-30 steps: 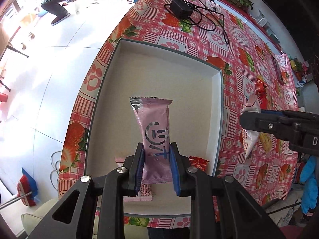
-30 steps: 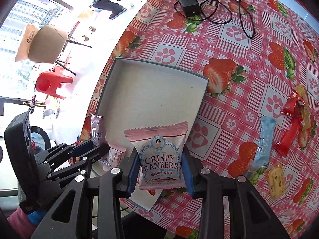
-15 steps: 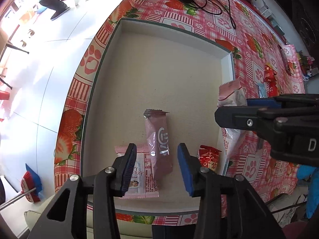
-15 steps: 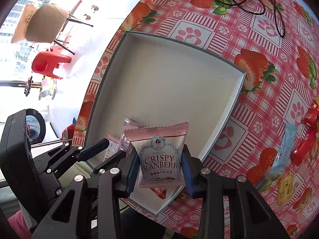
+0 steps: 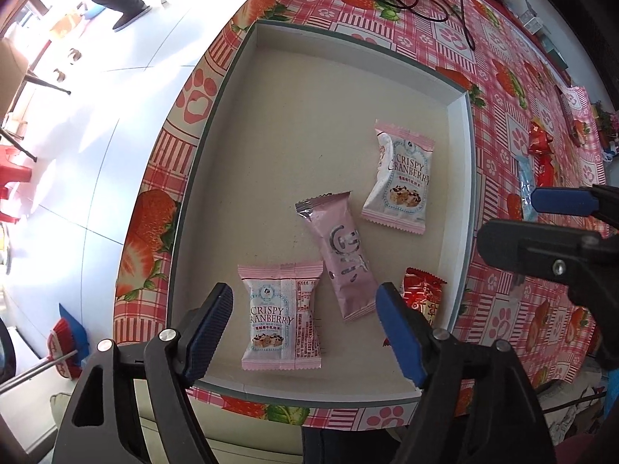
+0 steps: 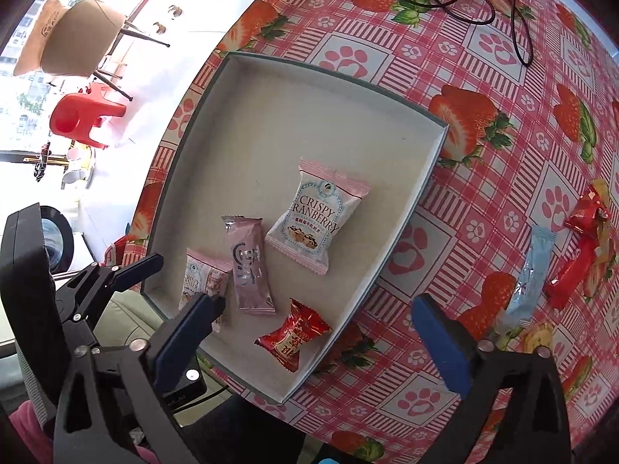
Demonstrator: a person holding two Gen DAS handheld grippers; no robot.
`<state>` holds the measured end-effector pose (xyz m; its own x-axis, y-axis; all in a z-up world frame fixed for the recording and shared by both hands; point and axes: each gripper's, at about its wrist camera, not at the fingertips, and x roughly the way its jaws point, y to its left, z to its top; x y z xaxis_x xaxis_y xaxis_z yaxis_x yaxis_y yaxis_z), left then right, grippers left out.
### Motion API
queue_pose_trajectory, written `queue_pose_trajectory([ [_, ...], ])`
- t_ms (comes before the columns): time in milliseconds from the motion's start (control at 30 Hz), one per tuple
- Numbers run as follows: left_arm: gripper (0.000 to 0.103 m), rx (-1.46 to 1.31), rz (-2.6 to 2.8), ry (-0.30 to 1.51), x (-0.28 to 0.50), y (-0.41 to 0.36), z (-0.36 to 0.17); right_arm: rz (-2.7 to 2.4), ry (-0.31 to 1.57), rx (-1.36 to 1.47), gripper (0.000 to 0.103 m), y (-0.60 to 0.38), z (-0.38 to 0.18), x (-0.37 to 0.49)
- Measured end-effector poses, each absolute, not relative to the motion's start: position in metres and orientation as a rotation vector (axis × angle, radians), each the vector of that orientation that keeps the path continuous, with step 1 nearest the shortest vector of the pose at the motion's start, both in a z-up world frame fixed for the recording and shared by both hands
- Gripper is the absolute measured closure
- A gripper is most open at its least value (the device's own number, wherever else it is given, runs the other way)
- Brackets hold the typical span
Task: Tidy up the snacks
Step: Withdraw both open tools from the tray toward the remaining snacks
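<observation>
Now both grippers are opening with nothing between their jaws: the left gripper (image 5: 303, 332) has dropped the pink bar (image 5: 339, 259) and the right gripper (image 6: 309, 332) the cranberry packet (image 6: 315, 220). Both snacks are lying in the box (image 5: 460, 201), so loose ones on the tablecloth (image 6: 483, 58) are likely coming next.

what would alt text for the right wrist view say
Four snack packets lie in a shallow box on a strawberry tablecloth. The right gripper hangs over them, jaws opening, holding nothing. More snacks lie outside the box.
</observation>
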<state>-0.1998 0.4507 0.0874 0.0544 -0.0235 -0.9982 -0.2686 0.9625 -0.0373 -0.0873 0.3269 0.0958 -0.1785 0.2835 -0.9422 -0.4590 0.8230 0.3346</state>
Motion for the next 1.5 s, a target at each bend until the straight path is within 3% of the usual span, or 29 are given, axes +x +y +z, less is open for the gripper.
queue_pose_trajectory([
  [633, 0.023, -0.222, 0.194, 1.526, -0.202, 0.442, 0.089, 0.344, 1.822, 0.046, 0.000, 0.232, 0.042, -0.053],
  [1500, 0.023, -0.176, 0.191, 1.554, -0.188, 0.423, 0.085, 0.268, 1.883, 0.106, 0.000, 0.202, 0.014, -0.057],
])
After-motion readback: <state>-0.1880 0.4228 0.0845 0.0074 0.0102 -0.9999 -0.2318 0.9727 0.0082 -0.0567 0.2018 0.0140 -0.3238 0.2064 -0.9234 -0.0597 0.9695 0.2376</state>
